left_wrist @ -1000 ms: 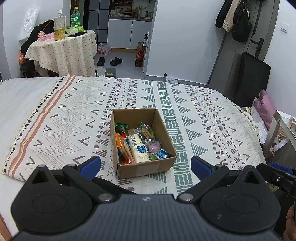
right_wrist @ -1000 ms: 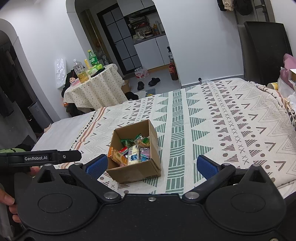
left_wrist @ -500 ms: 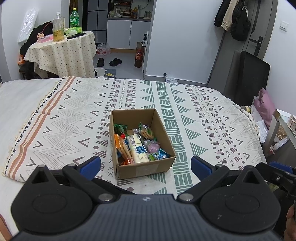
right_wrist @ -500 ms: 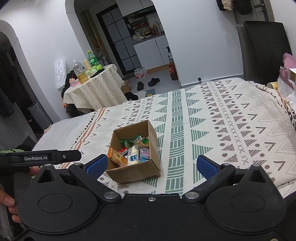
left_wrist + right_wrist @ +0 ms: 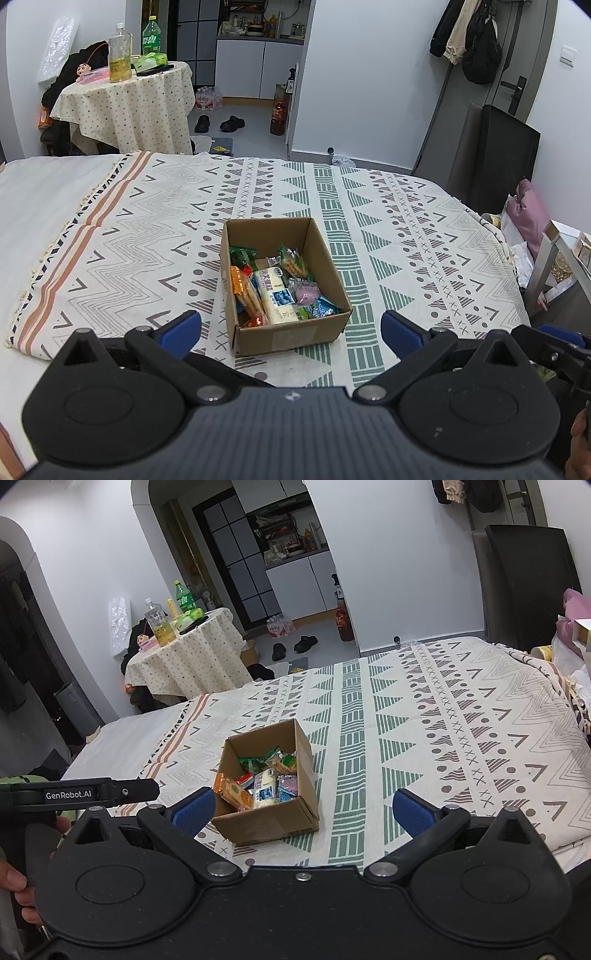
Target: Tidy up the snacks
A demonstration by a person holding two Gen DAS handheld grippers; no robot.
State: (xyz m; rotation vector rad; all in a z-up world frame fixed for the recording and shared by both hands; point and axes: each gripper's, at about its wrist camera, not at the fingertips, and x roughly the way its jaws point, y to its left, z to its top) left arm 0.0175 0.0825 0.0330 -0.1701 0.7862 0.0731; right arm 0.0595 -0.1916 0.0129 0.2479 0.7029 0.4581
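An open cardboard box (image 5: 291, 338) (image 5: 266, 825) sits on a patterned bedspread, holding several wrapped snacks: an orange biscuit pack (image 5: 245, 295), a white and blue bar (image 5: 275, 293), a pink packet (image 5: 306, 292) and green packets. My left gripper (image 5: 291, 328) hovers just in front of the box, open and holding nothing. My right gripper (image 5: 301, 806) also stands open and holds nothing, with the box between its blue fingertips (image 5: 194, 805) as seen in that view. The left device's side arm (image 5: 85, 794) shows at the right wrist view's left edge.
The bedspread (image 5: 406, 236) covers the bed around the box. A round table (image 5: 125, 96) with bottles stands beyond the bed at the far left. A black panel (image 5: 506, 158) and pink items (image 5: 532, 218) sit at the right. Shoes lie on the floor.
Both grippers have stayed nearly still and open. The left wrist view has drifted slightly, so the box sits a touch lower and nearer.
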